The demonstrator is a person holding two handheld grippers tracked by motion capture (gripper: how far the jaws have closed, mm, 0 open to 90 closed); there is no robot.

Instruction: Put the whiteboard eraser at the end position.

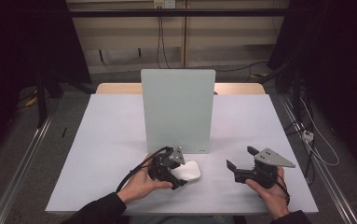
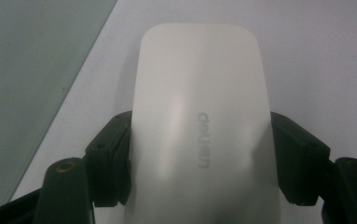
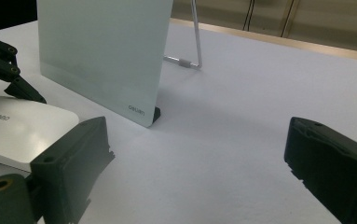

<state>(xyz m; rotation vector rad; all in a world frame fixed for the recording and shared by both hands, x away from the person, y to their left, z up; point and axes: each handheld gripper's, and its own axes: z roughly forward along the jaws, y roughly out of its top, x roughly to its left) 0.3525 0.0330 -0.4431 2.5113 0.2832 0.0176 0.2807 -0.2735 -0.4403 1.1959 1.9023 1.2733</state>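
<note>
Pale green board (image 1: 177,109) upright mid-table (image 1: 115,126) — wire prop (image 3: 192,44) behind, cables (image 1: 160,42) by wall.

eraser (image 2: 199,126): smooth white plastic, slight sheen
board (image 1: 177,109): frosted, pale green, smooth
table (image 1: 111,140): matt white
jaws: matt black plastic

White eraser's (image 2: 199,121) near end cut off

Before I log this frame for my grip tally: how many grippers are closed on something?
1. The left gripper is shut on the white eraser lying before the glass board. The right gripper hovers open to the right, holding nothing.
</note>
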